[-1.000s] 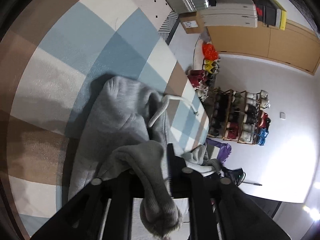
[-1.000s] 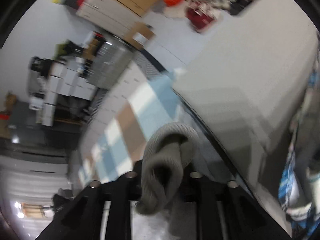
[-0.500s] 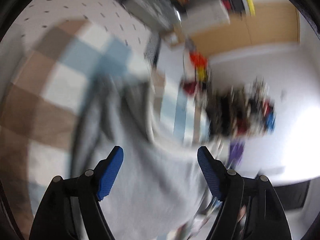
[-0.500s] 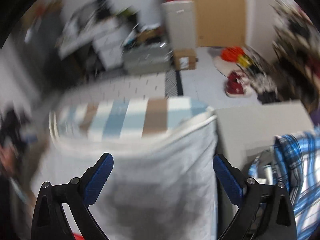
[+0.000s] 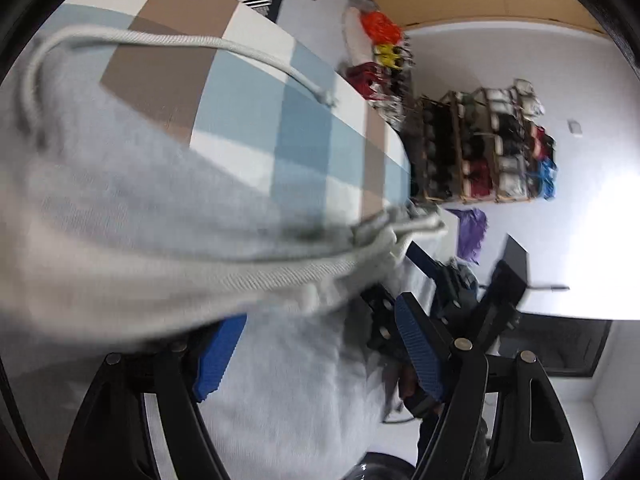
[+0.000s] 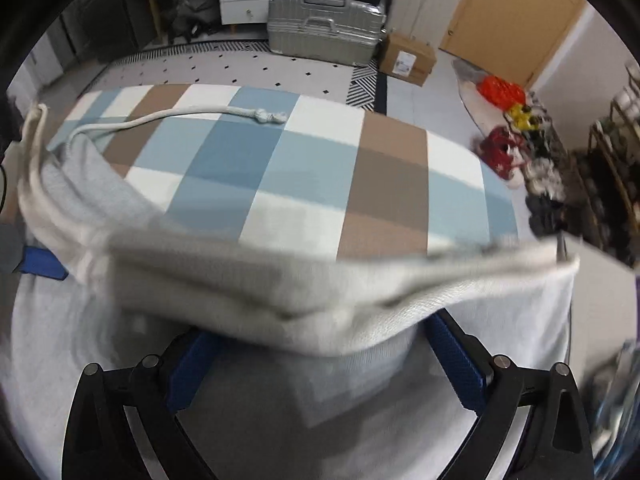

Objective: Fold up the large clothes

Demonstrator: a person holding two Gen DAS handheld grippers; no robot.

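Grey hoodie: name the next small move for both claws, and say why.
Probably draw both claws back and clear. The left claw and right claw stand open, gripping nothing, and the grey hoodie lies in a folded band on the checked cloth, its drawstring trailing loose.

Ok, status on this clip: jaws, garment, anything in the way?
Left gripper and right gripper: jaws just opened, open. Grey drawstring sweatshirt draped over both, unclamped. Checked blue-brown-white cloth beyond; nothing blocking.

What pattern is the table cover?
Blue, white and brown checks on the table cover; clearest in right wrist view.
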